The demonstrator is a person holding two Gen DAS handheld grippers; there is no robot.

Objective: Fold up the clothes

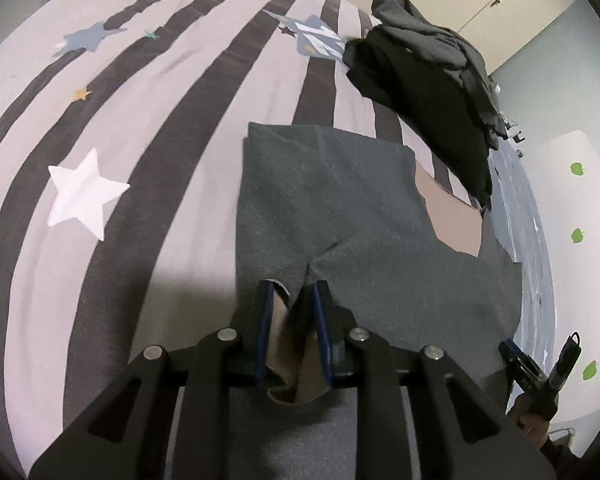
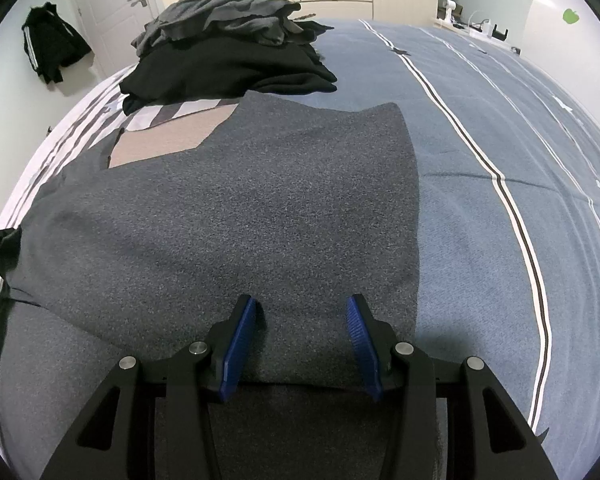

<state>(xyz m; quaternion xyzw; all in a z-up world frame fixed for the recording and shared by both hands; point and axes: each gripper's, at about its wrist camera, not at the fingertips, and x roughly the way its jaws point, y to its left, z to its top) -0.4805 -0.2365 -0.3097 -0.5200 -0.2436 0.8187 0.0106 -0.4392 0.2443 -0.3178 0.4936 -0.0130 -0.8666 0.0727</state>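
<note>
Left gripper (image 1: 292,292): we pinch the grey garment's (image 1: 332,200) near edge in narrow jaws. Right gripper (image 2: 302,312): wide, empty, over its near right part.

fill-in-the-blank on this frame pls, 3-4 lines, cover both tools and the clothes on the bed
1. The left tool is pinching the edge of the ____ garment.
2. The right tool has its jaws ____, with nothing gripped between the blue pads.
3. The pile of clothes has a grey item lying on top of a ____ one.
4. The white star is printed on the ____ bedcover.

Missing words: grey; open; black; striped
</note>
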